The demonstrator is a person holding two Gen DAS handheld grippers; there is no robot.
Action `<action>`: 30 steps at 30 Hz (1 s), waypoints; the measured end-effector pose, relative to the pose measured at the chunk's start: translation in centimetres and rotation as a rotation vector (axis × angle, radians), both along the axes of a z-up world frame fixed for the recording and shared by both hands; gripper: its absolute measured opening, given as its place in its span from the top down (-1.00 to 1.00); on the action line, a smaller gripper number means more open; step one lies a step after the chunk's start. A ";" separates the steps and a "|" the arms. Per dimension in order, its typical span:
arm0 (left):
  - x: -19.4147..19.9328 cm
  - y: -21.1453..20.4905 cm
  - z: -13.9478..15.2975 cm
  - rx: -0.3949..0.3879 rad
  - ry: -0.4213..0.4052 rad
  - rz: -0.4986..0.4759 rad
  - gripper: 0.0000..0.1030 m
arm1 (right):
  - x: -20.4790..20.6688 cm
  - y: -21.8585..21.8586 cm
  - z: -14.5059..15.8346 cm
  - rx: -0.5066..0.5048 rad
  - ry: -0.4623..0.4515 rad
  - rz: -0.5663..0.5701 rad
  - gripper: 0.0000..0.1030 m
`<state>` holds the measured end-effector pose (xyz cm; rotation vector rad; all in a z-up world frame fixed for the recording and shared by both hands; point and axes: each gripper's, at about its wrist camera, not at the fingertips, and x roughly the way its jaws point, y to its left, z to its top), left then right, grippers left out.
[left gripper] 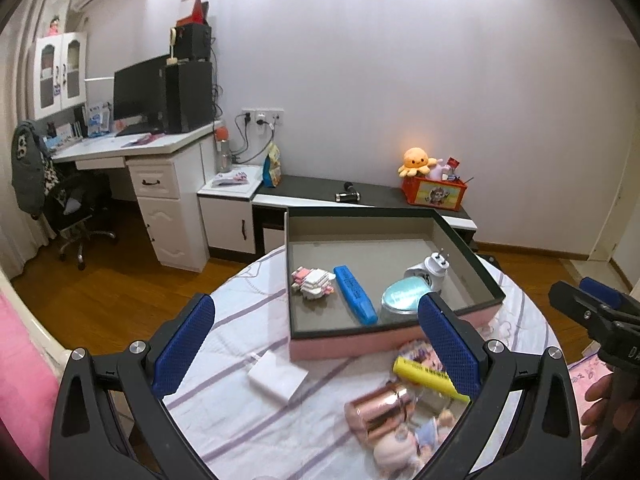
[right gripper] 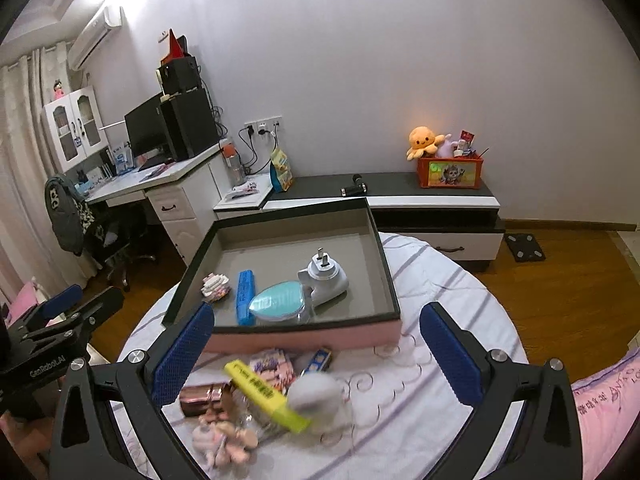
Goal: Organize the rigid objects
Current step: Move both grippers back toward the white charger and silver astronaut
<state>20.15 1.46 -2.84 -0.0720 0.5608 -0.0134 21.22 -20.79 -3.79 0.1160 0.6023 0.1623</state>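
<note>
The box (right gripper: pixel 304 336) already holds a plug (right gripper: pixel 326 278), a teal case (right gripper: pixel 276 300), a blue bar (right gripper: pixel 245 294) and a block toy (right gripper: pixel 216 286). In front of the box lie a yellow marker (right gripper: pixel 266 394), a copper tube (left gripper: pixel 380 410) and a white block (left gripper: pixel 276 380), not yet packed. Both the left gripper (left gripper: pixel 316 344) and the right gripper (right gripper: pixel 316 352) are spread wide and empty.

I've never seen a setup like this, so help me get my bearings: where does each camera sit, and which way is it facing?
Left wrist: on the left gripper, looking forward and down at the pink box; the right gripper and a hand show at right.
Right wrist: on the right gripper, facing the same box; the left gripper shows at left.
Shared: box, yellow highlighter, TV cabinet behind.
</note>
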 end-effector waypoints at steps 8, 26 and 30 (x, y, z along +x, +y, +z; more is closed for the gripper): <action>-4.5 0.6 -1.4 -0.010 0.026 0.023 -0.99 | -4.5 -1.1 -1.5 -0.012 0.021 -0.047 -1.00; -8.2 1.7 -3.1 -0.029 0.064 0.042 -0.99 | -7.9 -1.5 -3.6 -0.024 0.072 -0.049 -1.00; -8.1 1.9 -3.3 -0.031 0.075 0.042 -0.99 | -7.7 -1.3 -3.8 -0.028 0.085 -0.043 -1.00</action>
